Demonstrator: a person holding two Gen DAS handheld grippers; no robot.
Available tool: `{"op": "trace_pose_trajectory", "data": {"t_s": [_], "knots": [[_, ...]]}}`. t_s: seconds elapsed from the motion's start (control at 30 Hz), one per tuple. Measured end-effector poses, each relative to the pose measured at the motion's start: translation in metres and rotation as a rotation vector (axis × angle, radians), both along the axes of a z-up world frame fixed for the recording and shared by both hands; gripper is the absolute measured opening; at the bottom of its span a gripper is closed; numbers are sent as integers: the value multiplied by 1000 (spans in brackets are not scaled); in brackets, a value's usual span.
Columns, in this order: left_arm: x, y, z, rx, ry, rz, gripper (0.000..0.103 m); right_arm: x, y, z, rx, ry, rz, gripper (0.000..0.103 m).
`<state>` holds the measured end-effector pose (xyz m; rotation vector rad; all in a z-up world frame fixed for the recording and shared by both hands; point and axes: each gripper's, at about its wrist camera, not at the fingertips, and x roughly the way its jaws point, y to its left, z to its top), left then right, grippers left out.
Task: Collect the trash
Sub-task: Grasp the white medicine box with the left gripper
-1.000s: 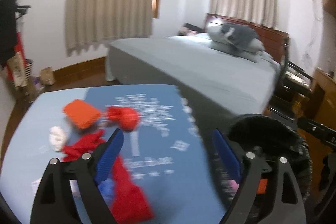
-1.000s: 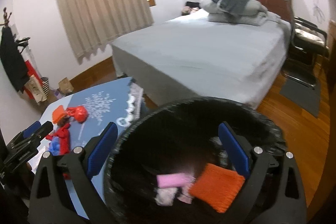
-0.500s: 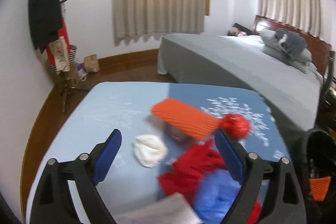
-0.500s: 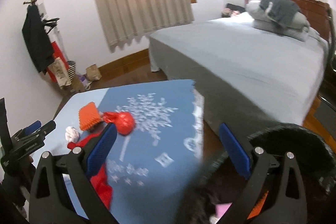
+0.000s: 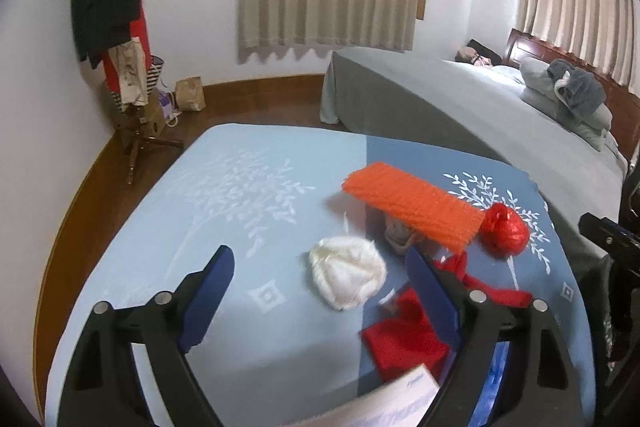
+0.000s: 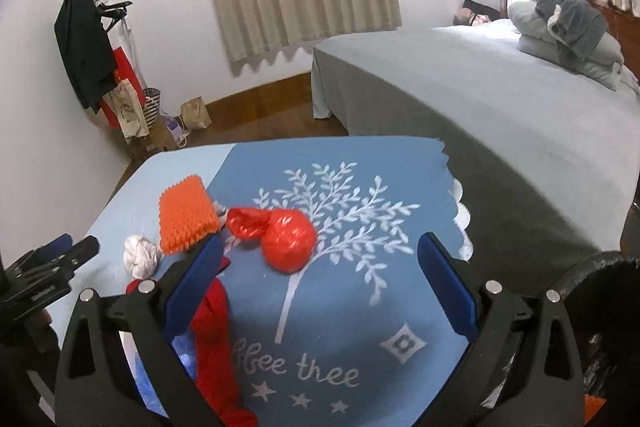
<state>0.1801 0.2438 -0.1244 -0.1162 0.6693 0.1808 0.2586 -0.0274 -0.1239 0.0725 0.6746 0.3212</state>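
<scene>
White crumpled paper wad (image 5: 347, 277) lies on the tabletop (image 5: 240, 195) just ahead of your empty, wide-open left gripper (image 5: 320, 279), toward its right finger; your right gripper (image 6: 320, 267), also open and empty, faces the red bag (image 6: 288, 243).

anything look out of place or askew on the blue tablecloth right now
Yes. The orange ridged pad sits tilted, propped on something small beneath it rather than lying flat. Around it lie loose scraps: a crumpled white wad, a red plastic bag and red cloth. Nothing looks spilled or broken.
</scene>
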Motion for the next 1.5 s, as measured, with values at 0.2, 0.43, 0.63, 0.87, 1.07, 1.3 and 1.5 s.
{"op": "trace_pose_trajectory", "data": {"t_s": [0.2, 0.43, 0.63, 0.87, 1.07, 1.3, 1.5], "knots": [[-45, -7, -5, 19, -17, 2, 86, -22, -1, -11, 9, 15, -3, 95], [-87, -19, -10, 47, -11, -12, 86, -54, -5, -22, 12, 43, -2, 95], [-118, -24, -22, 48, 17, -15, 86, -80, -7, -29, -2, 54, 18, 95], [-128, -21, -39, 30, 56, -16, 78, -101, -3, -33, -21, 62, 47, 95], [-118, -19, -53, -46, 88, -57, 65, -109, -6, -28, -29, 49, 44, 95], [-113, -33, -54, -85, 90, -142, 52, -108, -16, -27, -29, 51, 17, 95], [-115, -57, -51, -144, 88, -279, 52, -105, -23, -28, -23, 53, -4, 95]]}}
